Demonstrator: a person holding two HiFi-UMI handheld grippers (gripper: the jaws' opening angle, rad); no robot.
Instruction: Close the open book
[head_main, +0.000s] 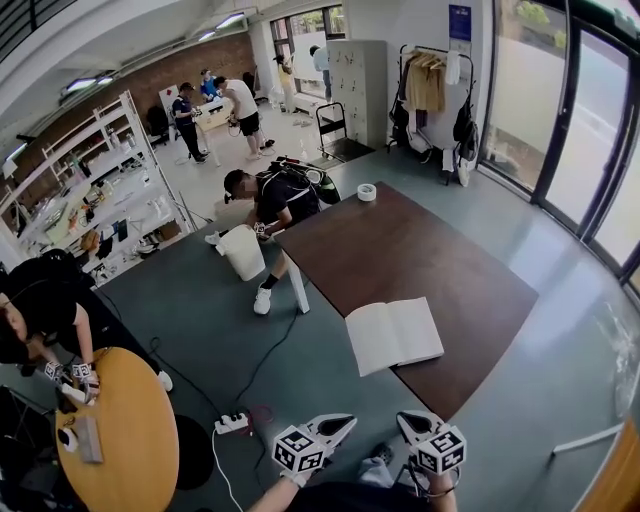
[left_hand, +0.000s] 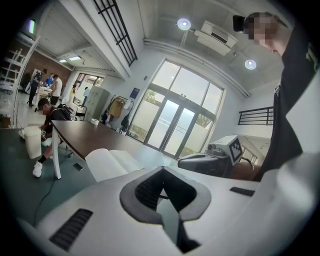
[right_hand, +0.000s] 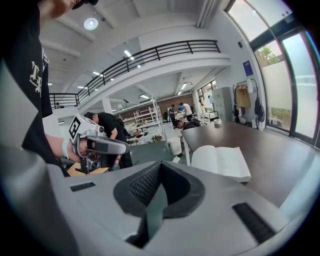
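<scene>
An open book (head_main: 393, 334) with white pages lies flat near the front edge of the dark brown table (head_main: 400, 240). Both grippers hang below the table's front edge, close to my body and well short of the book. My left gripper (head_main: 335, 427) and my right gripper (head_main: 411, 424) each have their jaws together with nothing between them. The left gripper view has the book (left_hand: 111, 162) ahead to the left, beyond the left gripper (left_hand: 162, 189). In the right gripper view the book (right_hand: 220, 161) lies ahead to the right of the right gripper (right_hand: 160, 189).
A white tape roll (head_main: 367, 192) sits at the table's far corner. A person (head_main: 280, 195) crouches by the far left corner next to a white bin (head_main: 243, 252). A round wooden table (head_main: 120, 430) and a power strip (head_main: 232, 423) are at the left.
</scene>
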